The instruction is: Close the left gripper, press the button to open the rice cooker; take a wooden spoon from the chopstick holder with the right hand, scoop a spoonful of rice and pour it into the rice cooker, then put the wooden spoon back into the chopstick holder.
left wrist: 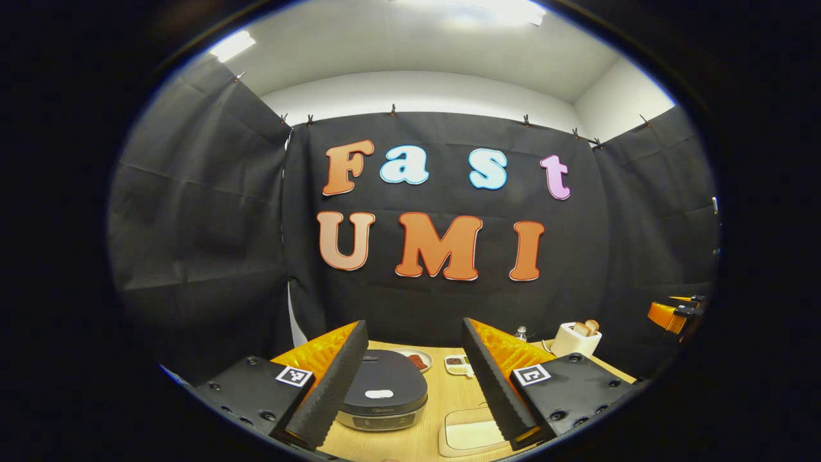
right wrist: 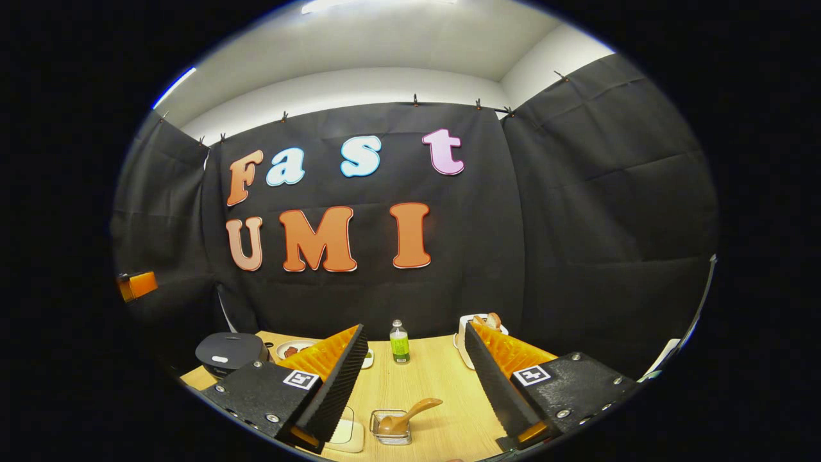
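**Both grippers held wide, nothing grasped**

The rice cooker (left wrist: 383, 391), lid down, is framed between the spread fingers of the left gripper (left wrist: 414, 378), seemingly lined up for the button press. The wooden spoon (right wrist: 408, 414) is seen resting in its holder (right wrist: 391, 428) between the right gripper (right wrist: 415, 385)'s parted fingers, awaiting pickup.

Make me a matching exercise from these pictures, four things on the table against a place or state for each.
Things:
1. dark domed rice cooker
2. wooden spoon
3. small green-labelled plastic bottle
4. white toaster

Places or states:
A. bread sticking out of the top
B. lid down
C. upright near the back wall
D. resting in a clear square holder

Pairs: 1-B, 2-D, 3-C, 4-A
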`<state>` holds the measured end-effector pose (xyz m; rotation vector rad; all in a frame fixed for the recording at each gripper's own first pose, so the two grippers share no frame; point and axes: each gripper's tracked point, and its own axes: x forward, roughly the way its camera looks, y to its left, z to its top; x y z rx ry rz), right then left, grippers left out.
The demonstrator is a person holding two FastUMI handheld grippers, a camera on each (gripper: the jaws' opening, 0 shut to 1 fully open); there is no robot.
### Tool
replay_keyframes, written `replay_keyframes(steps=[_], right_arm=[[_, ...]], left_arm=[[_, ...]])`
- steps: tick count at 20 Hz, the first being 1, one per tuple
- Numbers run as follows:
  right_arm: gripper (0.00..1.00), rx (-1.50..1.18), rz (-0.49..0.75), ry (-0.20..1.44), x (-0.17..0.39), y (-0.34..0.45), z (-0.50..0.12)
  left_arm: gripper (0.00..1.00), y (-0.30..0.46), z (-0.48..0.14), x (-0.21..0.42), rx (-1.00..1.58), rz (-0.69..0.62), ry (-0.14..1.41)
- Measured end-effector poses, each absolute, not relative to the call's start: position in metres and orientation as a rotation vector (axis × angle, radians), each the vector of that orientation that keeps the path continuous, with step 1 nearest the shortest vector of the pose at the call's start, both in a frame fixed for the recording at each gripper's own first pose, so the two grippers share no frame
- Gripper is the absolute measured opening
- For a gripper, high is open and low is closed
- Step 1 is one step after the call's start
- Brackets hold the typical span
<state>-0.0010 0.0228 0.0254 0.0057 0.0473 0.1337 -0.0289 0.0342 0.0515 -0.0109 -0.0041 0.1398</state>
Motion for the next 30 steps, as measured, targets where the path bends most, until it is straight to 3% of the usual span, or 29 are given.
replay_keyframes(steps=[2,8,10,14,17,19,22,23,24,25,30], right_arm=[[0.94,-0.007,0.132,0.032,-0.001,0.021,0.027],[0.94,-0.032,0.099,0.039,0.005,0.023,0.019],[0.94,-0.041,0.095,0.046,0.007,0.022,0.016],[0.94,-0.018,0.114,0.059,0.010,0.026,0.015],[0.95,0.009,0.148,0.076,0.010,0.034,0.008],[0.94,0.002,0.145,0.082,0.012,0.032,0.006],[0.94,-0.010,0.138,0.089,0.015,0.029,0.002],[0.94,-0.008,0.133,0.090,0.015,0.027,0.002],[0.94,-0.003,0.131,0.090,0.016,0.026,0.001],[0.94,0.002,0.131,0.092,0.017,0.026,0.001],[0.94,-0.003,0.119,0.097,0.022,0.023,-0.002]], left_arm=[[0.95,0.047,0.053,-0.025,-0.005,0.160,-0.008],[0.98,0.057,0.048,-0.018,-0.005,0.161,0.012],[0.77,0.057,0.049,-0.017,0.015,0.158,0.012],[0.62,0.047,0.045,-0.015,0.010,0.117,0.043],[0.62,0.048,0.041,-0.014,-0.016,0.110,0.057],[0.08,0.055,0.045,-0.011,0.002,0.130,0.051],[0.10,0.056,0.054,0.006,0.001,0.128,0.048],[0.05,0.046,0.058,-0.023,0.009,0.127,0.051],[0.00,0.044,0.044,-0.007,0.018,0.121,0.063],[0.07,0.046,0.038,0.001,0.020,0.113,0.079],[0.04,0.055,-0.023,0.038,0.005,0.073,0.282]])
